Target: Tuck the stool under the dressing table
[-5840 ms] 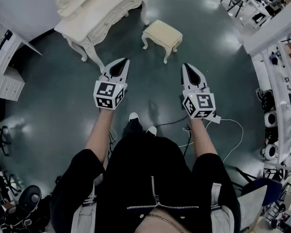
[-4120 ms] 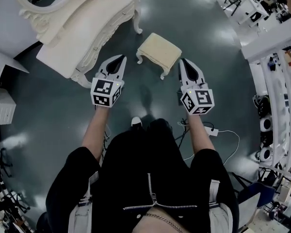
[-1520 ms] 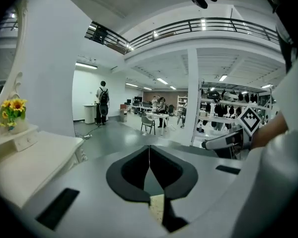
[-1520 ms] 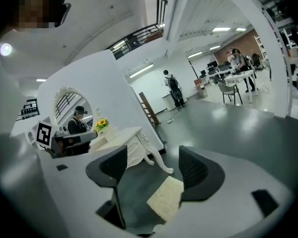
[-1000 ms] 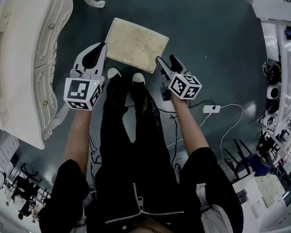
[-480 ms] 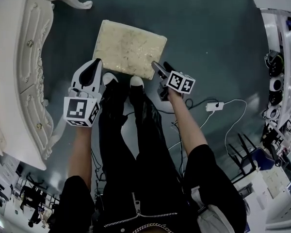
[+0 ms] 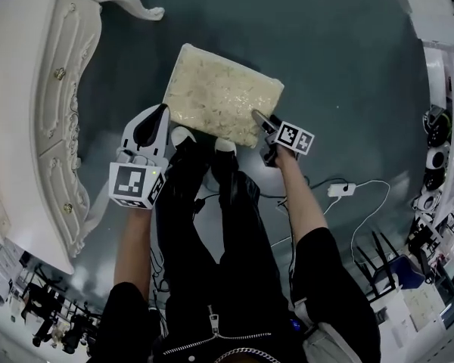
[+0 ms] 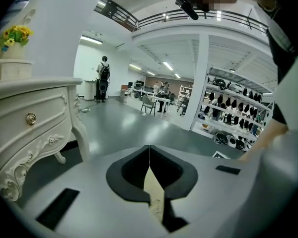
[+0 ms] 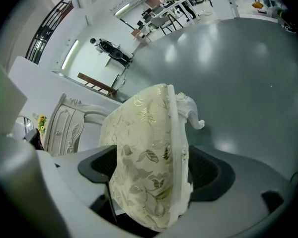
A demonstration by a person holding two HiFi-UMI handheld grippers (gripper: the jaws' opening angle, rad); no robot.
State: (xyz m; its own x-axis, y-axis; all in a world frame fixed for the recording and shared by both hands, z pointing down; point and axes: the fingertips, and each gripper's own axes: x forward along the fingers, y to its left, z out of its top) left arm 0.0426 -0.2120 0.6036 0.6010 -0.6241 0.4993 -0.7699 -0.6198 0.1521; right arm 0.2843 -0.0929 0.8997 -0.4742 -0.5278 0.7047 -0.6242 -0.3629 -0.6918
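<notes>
The stool (image 7: 223, 93) has a cream floral cushion and white carved legs; it stands on the floor just right of the white dressing table (image 7: 30, 104). My right gripper (image 7: 260, 119) is at the seat's near right corner. In the right gripper view the cushion edge (image 9: 144, 162) stands between the jaws of my right gripper (image 9: 151, 157), which are opening, and the pads do not press on it. A stool leg (image 9: 191, 110) shows beyond. My left gripper (image 7: 160, 113) hovers by the seat's near left corner, shut on nothing (image 8: 149, 152).
The person's shoes (image 7: 183, 136) stand against the stool's near edge. A white power strip with cables (image 7: 340, 190) lies on the floor to the right. Shelving (image 7: 439, 127) runs along the right side. The table's drawers and curved leg (image 8: 30, 128) are close on the left.
The person has walked up to the stool. Both grippers have come down, and the right one has rolled onto the seat's near right corner with its jaws wider.
</notes>
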